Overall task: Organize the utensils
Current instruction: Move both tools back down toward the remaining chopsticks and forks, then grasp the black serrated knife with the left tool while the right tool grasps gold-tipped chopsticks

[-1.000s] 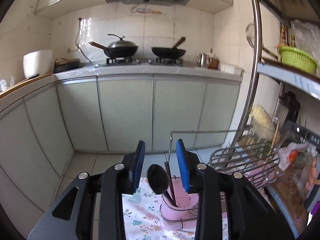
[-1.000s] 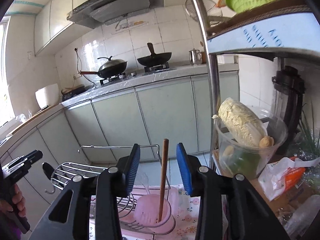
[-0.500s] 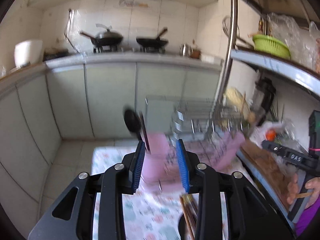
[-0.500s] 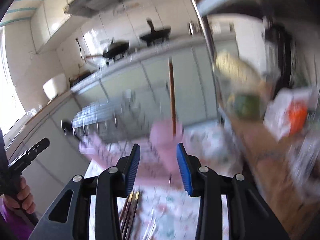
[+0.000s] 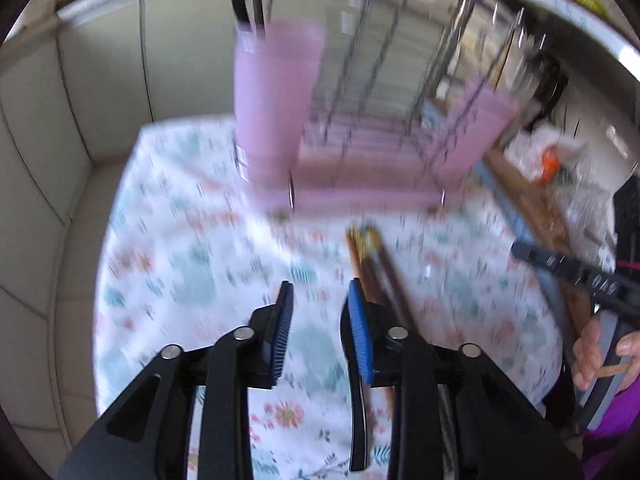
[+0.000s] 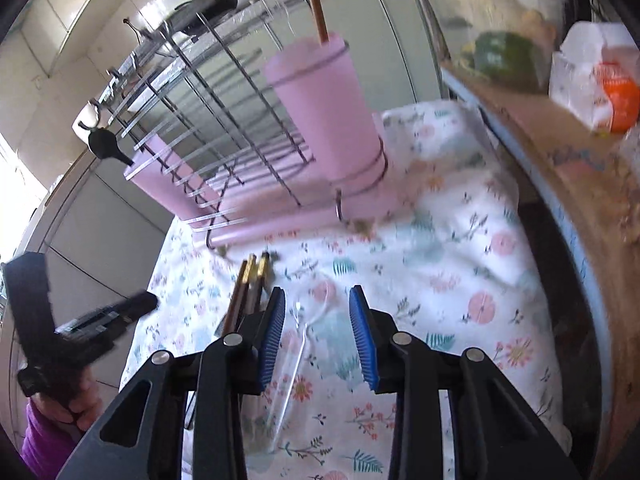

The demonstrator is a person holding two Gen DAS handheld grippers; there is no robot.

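Both closing, gripping nothing – left gripper (image 5: 318, 300) beside chopsticks (image 5: 374, 268), right gripper (image 6: 316, 306) over clear plastic spoon (image 6: 298, 344); far: dish rack (image 6: 224, 128).

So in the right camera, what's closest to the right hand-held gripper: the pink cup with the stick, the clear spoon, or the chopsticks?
1. Clear spoon, on the cloth between the closing fingers of the right hand-held gripper.
2. Chopsticks, just left of it.
3. Pink cup, farthest, at the rack's right end.

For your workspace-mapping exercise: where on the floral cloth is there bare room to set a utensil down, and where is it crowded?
Free: the floral cloth right of the right gripper, up to the wooden board. Crowded: the chopsticks, the clear spoon and the pink rack.
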